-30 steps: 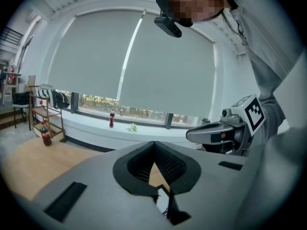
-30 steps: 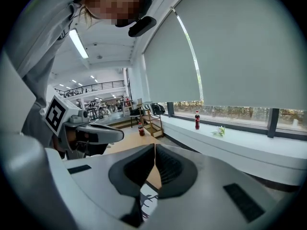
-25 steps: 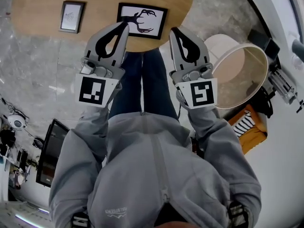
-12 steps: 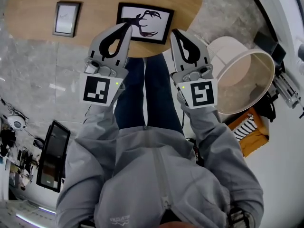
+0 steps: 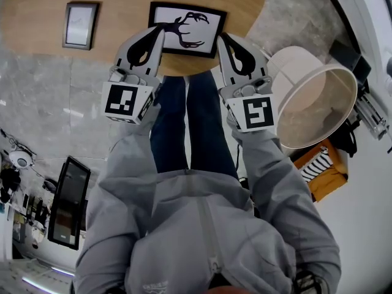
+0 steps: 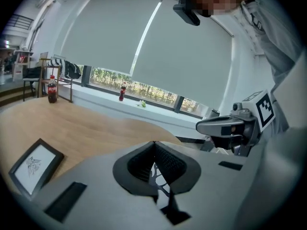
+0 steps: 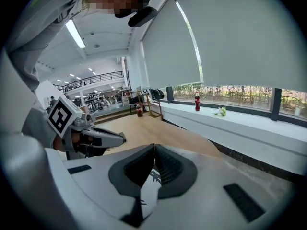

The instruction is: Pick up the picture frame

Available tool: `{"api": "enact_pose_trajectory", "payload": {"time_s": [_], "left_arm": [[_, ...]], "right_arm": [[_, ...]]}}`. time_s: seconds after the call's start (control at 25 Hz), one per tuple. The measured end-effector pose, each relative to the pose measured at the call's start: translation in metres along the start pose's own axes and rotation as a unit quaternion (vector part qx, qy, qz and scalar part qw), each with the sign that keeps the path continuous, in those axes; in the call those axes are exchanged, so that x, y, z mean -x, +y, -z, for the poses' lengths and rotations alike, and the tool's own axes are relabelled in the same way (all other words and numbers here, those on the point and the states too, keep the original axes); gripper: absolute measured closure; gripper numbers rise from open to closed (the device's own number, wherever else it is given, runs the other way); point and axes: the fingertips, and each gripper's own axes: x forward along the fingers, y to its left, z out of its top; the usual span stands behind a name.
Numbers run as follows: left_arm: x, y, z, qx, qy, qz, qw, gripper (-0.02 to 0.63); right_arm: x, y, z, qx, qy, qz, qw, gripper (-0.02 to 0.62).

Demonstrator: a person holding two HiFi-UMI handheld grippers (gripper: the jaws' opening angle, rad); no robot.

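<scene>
1. Closest to the camera is the person's grey zip jacket (image 5: 202, 225). Both grey sleeves reach forward, and the blue trouser legs (image 5: 184, 121) show between them.
2. The left claw (image 5: 161, 32) is held out in front of the left sleeve and tips a little downward. Its two jaws are pressed together at the tips, with nothing pinched between them.
3. The right claw (image 5: 222, 38) is held the same way, also tipped a little down. Its jaws are pressed together too, and it holds nothing.
4. The two claws sit side by side with a gap between them. Each one's black-and-white marker cube faces up.
5. Both tips reach over the near edge of the round wooden table (image 5: 122, 2).
6. The big black picture frame (image 5: 187, 26) lies flat on the table, close to that near edge. It has a white sheet with a dark antler drawing.
7. Seen from above, the left claw's tip is at the frame's near left corner and the right claw's tip is at its near right corner. I cannot tell if they touch it.
8. A small dark picture frame (image 5: 79, 25) lies flat further left on the table, well apart from the big one.
9. To the person's right is a big white round shade (image 5: 312, 97), down by the floor.
10. Far off, a dark bottle with a red label (image 6: 123, 92) stands on the white window ledge.
</scene>
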Motion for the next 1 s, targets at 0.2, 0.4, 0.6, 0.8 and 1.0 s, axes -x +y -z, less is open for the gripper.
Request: {"api": "enact_pose_trajectory", "payload": {"time_s": [0.2, 0.4, 0.6, 0.8, 1.0], "left_arm": [[-0.009, 0.008, 0.017, 0.012, 0.015, 0.003, 0.9998, 0.588], [-0.013, 0.018, 0.033, 0.018, 0.03, 0.0, 0.9994, 0.588], [-0.014, 0.024, 0.055, 0.02, 0.059, 0.0, 0.9981, 0.588], [-0.015, 0.03, 0.071, 0.035, 0.079, -0.004, 0.9963, 0.588], [-0.016, 0.041, 0.081, 0.045, 0.094, -0.017, 0.9944, 0.587]], "right_arm": [[-0.007, -0.005, 0.018, 0.006, 0.006, 0.004, 1.0, 0.563], [-0.014, -0.005, 0.039, 0.016, 0.025, 0.0, 1.0, 0.563], [-0.02, -0.006, 0.059, 0.021, 0.046, -0.004, 0.999, 0.563], [-0.017, -0.011, 0.076, -0.006, 0.078, 0.009, 0.997, 0.563], [-0.014, -0.015, 0.087, -0.02, 0.087, 0.016, 0.996, 0.563]]}}
